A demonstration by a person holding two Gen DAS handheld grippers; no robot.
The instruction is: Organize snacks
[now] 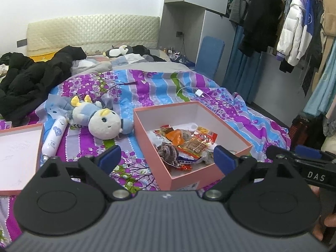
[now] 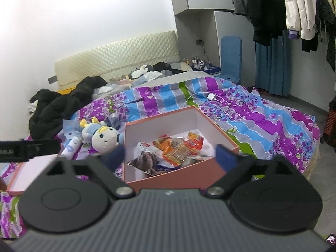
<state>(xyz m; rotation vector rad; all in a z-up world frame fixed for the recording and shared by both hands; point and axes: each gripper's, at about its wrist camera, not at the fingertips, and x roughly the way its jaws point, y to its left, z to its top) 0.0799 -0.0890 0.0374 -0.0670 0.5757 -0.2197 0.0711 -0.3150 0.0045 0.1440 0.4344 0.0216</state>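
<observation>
Both grippers' jaws gape empty before the pink box (image 1: 189, 178) of snacks (image 1: 184, 142).

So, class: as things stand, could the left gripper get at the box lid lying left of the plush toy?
Probably yes. The left gripper is open and empty, and the box lid lies uncovered on the bedspread, nothing between them.

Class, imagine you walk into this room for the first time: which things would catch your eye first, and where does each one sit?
First the open pink box on the purple and blue floral bedspread, with bright snack packets heaped in its near corner. Just left of it lies a pale plush doll with yellow ears. Along the right side of the room, coats hang on a rail.
</observation>
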